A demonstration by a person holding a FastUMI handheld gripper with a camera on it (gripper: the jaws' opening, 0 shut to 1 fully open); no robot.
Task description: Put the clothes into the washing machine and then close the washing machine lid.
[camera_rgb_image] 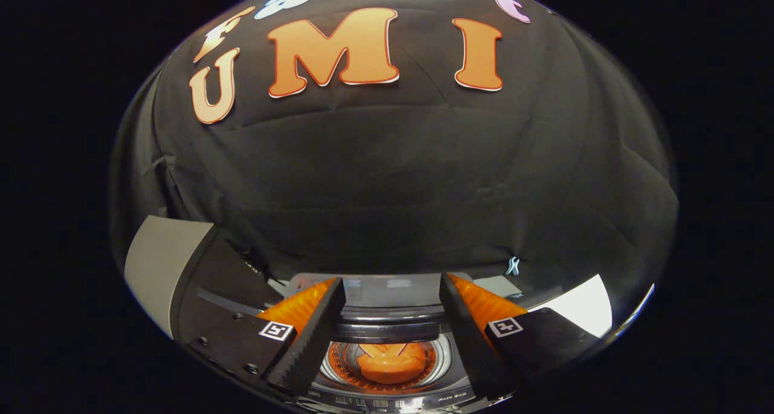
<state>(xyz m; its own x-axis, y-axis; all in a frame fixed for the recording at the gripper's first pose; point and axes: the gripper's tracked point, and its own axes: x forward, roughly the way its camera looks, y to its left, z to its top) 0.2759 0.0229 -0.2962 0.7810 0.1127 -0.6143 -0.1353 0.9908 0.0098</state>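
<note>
Gripper (392, 296): fingers spread apart, nothing held between them. A square black-and-white marker tag (276, 330) sits on each finger base.

Below and between the fingers: a top-loading washing machine with a silver-grey deck (387, 399), its round steel drum (387, 365) open to view. The orange cloth (390, 362) lies bunched at the bottom of the drum, already inside.

Just beyond the drum, a dark, glossy folding lid (390, 329) stands raised at the back of the opening, not closed.

Left of the fingers, a grey panel with a dark edge (163, 263).

Farthest: the booth's black cloth wall (393, 178).
</note>
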